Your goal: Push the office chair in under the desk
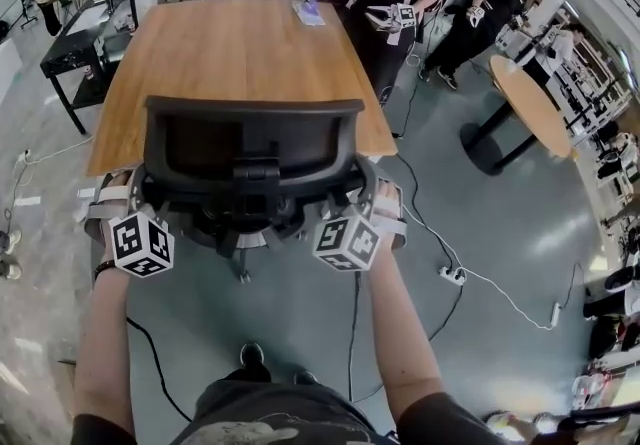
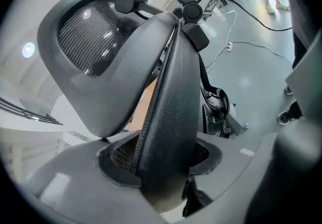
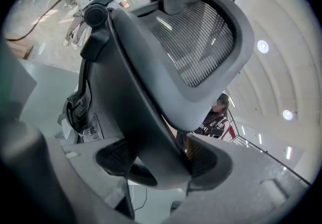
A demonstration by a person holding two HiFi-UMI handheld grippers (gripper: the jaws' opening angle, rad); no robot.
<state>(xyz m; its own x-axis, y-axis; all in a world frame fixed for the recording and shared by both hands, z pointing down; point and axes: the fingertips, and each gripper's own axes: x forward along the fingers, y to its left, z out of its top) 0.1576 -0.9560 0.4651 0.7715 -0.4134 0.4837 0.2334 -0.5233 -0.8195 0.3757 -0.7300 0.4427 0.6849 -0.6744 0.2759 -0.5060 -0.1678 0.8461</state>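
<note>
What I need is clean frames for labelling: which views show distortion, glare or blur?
Head view: strong fisheye bows the desk edges, otherwise sharp and evenly lit. Left gripper view: the office chair fills the frame, nearest parts soft, background washed out at left. Right gripper view: dark rounded corners, bright ceiling lamps, softness close up.

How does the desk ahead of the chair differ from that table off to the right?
The desk has a rectangular top; the table has a round one. The office chair stands at the desk's near edge, well clear of the table. The table rests on one dark pedestal; the desk's legs are hidden. Both tops are wood-coloured.
</note>
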